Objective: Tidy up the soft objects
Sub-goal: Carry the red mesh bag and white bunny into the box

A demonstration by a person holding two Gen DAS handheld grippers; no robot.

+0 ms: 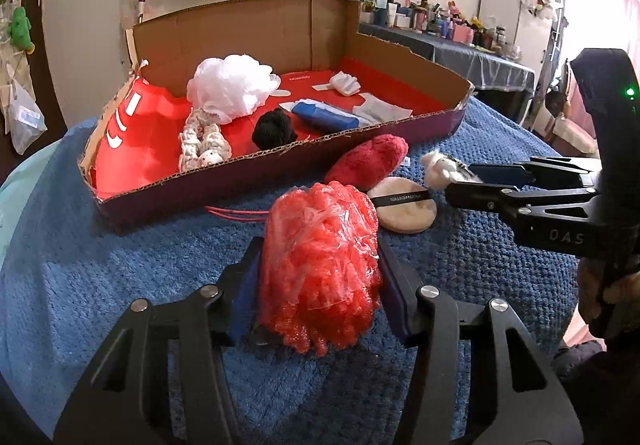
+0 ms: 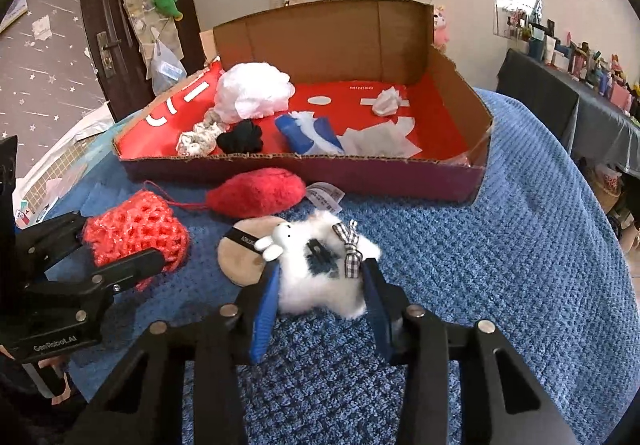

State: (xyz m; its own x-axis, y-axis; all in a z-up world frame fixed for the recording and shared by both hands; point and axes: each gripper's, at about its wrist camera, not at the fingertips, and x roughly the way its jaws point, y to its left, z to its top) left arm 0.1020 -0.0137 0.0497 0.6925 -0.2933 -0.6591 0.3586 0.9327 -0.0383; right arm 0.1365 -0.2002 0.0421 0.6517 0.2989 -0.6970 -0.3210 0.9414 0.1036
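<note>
I had both tools over the blue knitted blanket [image 2: 500,245], which covered the whole work surface. Beyond both sets of jaws lay the open cardboard box [image 1: 224,181], its floor red; inside it, far ahead of my fingers, sat a white mesh bath pouf [image 1: 230,87], a blue roll [image 1: 324,116], a black yarn ball [image 1: 275,129], a knitted cream toy [image 1: 202,145] and some white tissues [image 2: 378,143].

My left gripper [image 1: 318,273] was clenched on the red mesh pouf [image 1: 320,265], wrapped in clear film: both pads pressed into its sides, and it rested on the blanket between them. Just past those jaws lay a red fuzzy pouch [image 1: 366,161] against the box's front wall, and to their right a round tan powder puff [image 1: 404,209] with a black band.

My right gripper [image 2: 320,287] straddled the white fluffy plush animal [image 2: 320,277], with a checked bow. Both blue pads touched its fur, grasping it; it lay on the blanket, overlapping the powder puff's edge to the left of the jaws.
</note>
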